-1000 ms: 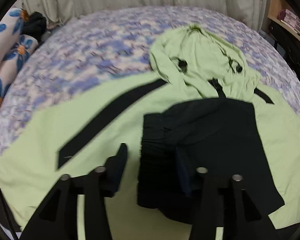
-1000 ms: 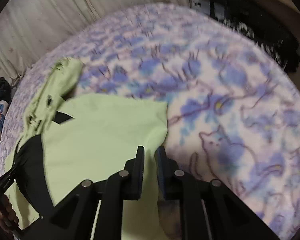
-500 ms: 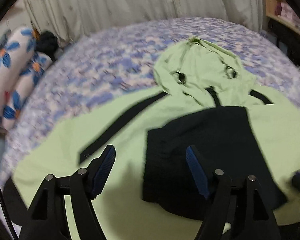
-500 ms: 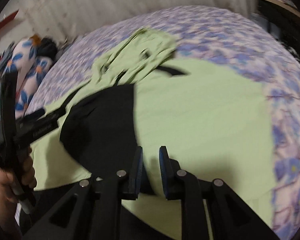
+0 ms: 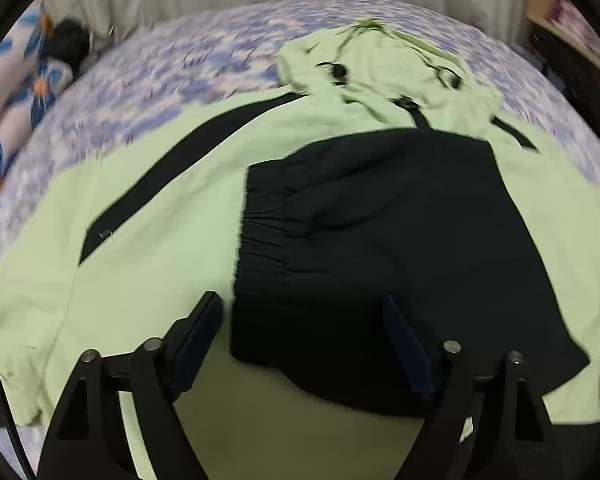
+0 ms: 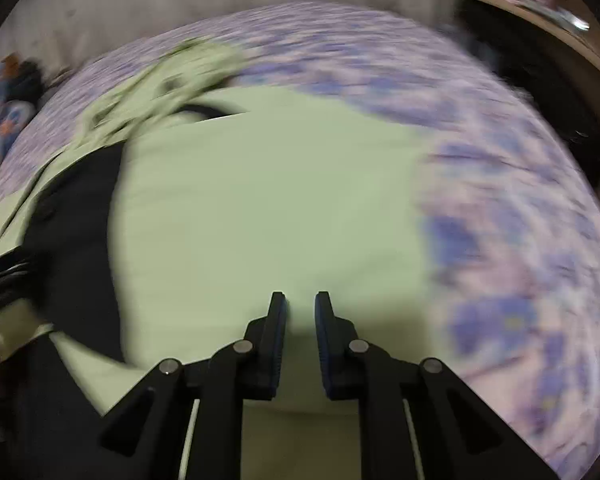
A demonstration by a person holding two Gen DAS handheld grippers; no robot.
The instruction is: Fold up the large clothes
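Observation:
A light green hooded jacket (image 5: 148,272) with black panels lies spread on the bed, hood (image 5: 384,68) at the far side. A black sleeve with an elastic cuff (image 5: 380,240) is folded across its middle. My left gripper (image 5: 300,336) is open wide and empty, hovering over the near edge of the black sleeve. In the right wrist view the jacket's green body (image 6: 268,208) fills the middle and the black sleeve (image 6: 80,216) lies at the left. My right gripper (image 6: 300,312) hovers low over the green cloth, jaws nearly together with a narrow gap, nothing between them.
The bed has a purple and white patterned blanket (image 5: 148,80), which also shows in the right wrist view (image 6: 500,200). A blue-flowered pillow (image 5: 16,92) and a dark object (image 5: 70,42) lie at the far left. Curtains hang behind. A wooden shelf (image 6: 540,12) stands at the right.
The left gripper opened wide and now hovers over the sleeve. The right gripper swung left from the blanket's edge to above the jacket's green body, its jaws slightly wider apart.

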